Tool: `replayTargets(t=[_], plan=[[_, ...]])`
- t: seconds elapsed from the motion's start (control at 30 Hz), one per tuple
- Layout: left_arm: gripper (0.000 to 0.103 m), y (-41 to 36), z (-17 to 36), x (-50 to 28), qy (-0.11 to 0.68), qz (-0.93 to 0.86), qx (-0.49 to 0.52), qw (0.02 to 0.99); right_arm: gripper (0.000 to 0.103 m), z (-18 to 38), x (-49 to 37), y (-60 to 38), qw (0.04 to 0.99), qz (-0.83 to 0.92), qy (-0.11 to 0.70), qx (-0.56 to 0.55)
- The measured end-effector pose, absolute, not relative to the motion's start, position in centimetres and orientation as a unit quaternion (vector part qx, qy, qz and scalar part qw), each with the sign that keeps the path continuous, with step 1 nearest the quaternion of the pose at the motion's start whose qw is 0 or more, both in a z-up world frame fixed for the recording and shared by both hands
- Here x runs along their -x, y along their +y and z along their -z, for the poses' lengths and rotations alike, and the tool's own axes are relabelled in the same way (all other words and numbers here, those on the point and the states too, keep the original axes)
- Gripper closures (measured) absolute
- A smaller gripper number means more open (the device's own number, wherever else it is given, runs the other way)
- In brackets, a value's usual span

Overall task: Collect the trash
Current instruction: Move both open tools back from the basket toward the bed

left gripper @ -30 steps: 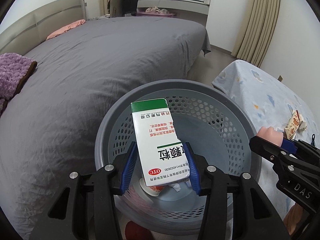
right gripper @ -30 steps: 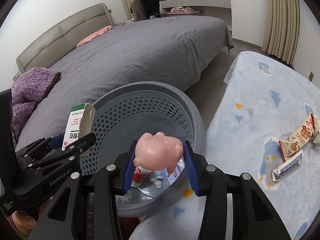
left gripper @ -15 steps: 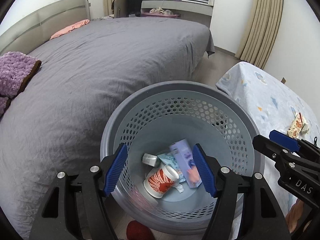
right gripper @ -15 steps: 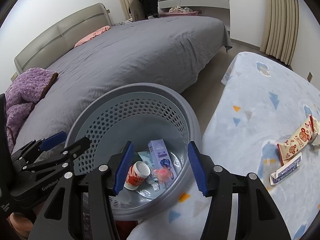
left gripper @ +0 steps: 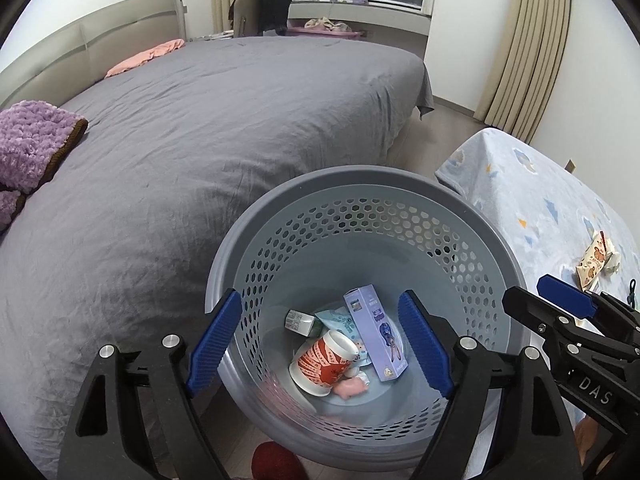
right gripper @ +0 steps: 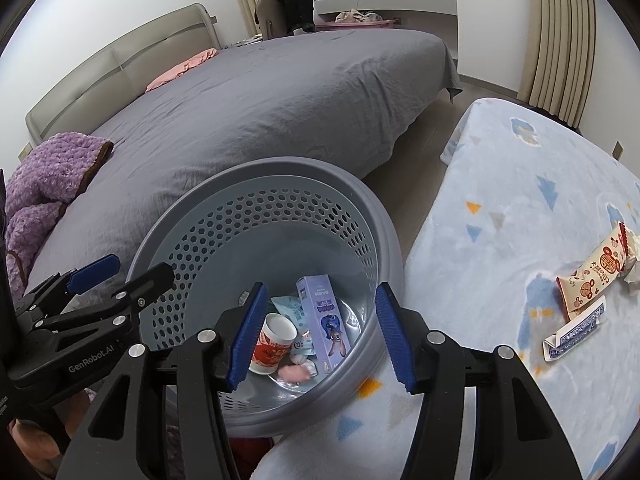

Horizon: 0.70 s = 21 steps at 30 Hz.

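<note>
On the left lies the grey bed (left gripper: 200, 152), its near edge touching the basket's left wall, so there is no room to swing on that side. The left gripper (left gripper: 320, 340) hangs over the grey perforated basket (left gripper: 360, 184) with its jaws opening wide and nothing between them; below it the bin already holds a red-and-white paper cup (left gripper: 324, 360), a lilac carton (left gripper: 374, 330), a small green-white box (left gripper: 299, 321) and a pink toy (left gripper: 351, 387). The right gripper (right gripper: 320, 332) hovers over the same basket, jaws about half apart and empty. With both loads apparently dropped in, the step in hand looks like clearing the bin and going for more trash. To do it well, lift each gripper straight up past the rim before turning, since the two tools sit near each other and the rim curves just under the fingers. Open room lies to the right, over the blue patterned blanket (right gripper: 500, 208), where a snack wrapper (right gripper: 592, 272) and a blue-patterned packet (right gripper: 576, 332) wait near the far right edge, well apart from the basket.
</note>
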<state>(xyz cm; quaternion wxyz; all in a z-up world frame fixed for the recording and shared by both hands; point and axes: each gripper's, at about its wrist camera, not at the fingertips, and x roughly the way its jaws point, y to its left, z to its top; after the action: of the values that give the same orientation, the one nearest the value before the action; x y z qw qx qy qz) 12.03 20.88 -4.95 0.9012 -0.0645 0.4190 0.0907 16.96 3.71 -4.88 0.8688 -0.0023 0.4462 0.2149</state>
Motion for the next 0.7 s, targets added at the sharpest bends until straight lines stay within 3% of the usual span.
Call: replayTargets(t=[0.7], plan=[[0.021, 19.7, 4.5, -12.0, 0.413, -0.085, 0.057, 0.905, 0.049, 4.2, -15.2, 2.1, 0.873, -0.201, 0.445, -0.001]])
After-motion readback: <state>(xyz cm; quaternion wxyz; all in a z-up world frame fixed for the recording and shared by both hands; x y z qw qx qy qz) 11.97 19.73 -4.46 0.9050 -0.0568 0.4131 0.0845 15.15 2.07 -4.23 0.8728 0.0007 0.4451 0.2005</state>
